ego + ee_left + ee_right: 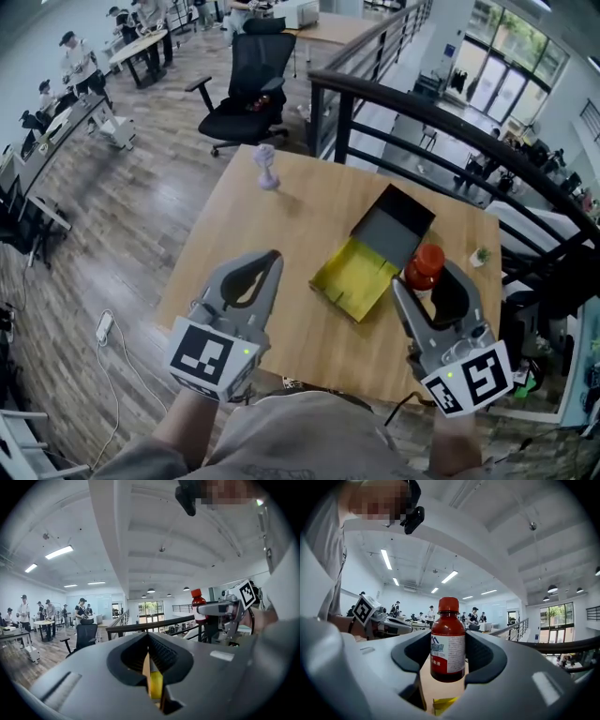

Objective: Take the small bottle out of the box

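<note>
The worktop (281, 234) is a pale wooden slab standing beside a dark metal railing (422, 117), past which the room falls away to a lower level with tall windows. A wood-plank floor (122, 216) runs to the left. A black office chair (246, 84) stands beyond the far edge, and people work at long desks (94, 56) further back.

On the wood lies the box (361, 277), a shallow yellow tray with a dark grey lid leaning open at its far end. A small pale figurine (267, 169) stands well apart from it, near the far edge.

The right tool (427, 279) pinches the small bottle (447, 639) by its sides. The bottle is upright, with a red cap and a white label, out of the box and just to its right, and its base is off the wood. The left tool (149, 667) hovers to the left of the box with its jaws pressed together on nothing, only a thin slit showing yellow behind.

The label's print is too blurred to read. A tiny green thing (481, 254) at the worktop's right edge is too small to identify. The person's chest hides the near edge, and the marker cubes cover most of both hands.
</note>
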Demonstrator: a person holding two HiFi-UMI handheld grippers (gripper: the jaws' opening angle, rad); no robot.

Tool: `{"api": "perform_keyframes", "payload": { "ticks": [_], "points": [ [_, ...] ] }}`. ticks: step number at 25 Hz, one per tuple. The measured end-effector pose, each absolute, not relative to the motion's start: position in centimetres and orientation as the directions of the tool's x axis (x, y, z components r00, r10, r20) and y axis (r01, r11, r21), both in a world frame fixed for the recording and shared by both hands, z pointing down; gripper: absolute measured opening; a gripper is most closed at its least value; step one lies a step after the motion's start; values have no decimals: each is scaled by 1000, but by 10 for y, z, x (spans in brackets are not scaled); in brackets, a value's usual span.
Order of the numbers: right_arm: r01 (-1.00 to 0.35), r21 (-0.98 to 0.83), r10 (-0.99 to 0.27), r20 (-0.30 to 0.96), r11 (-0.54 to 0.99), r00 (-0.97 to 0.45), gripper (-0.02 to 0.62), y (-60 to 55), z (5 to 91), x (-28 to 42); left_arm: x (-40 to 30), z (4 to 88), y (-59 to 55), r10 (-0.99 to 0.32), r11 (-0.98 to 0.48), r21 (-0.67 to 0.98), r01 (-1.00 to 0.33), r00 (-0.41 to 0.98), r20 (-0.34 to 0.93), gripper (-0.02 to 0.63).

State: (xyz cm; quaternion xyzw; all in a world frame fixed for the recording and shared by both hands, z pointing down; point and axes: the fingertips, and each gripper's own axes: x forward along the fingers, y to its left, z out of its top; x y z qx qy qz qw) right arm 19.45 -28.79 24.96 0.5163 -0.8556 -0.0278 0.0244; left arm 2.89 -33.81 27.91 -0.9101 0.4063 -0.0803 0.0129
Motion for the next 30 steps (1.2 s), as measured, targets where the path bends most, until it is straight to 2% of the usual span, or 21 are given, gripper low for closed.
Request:
{"api": "perform_keyframes", "payload": {
  "ticks": [5, 13, 24, 30],
  "points": [
    [-898, 52, -899, 44, 437, -435, 230, -275, 262, 205, 32, 289, -331, -727, -685, -95, -722, 669, 158, 2],
    [-896, -47, -880, 172, 442, -443, 230, -270, 317, 199, 34, 319, -317, -703, -691, -7, -723, 669, 241, 2],
    [-893, -40, -870, 210, 448, -446, 230, -281, 322, 201, 34, 315, -323, -714, -690, -55, -722, 667, 214, 2],
    [-894, -60, -868, 216, 445, -447, 230, -281, 326, 205, 37, 317, -322, -715, -683, -28, -730, 661, 227, 2]
  ]
}}
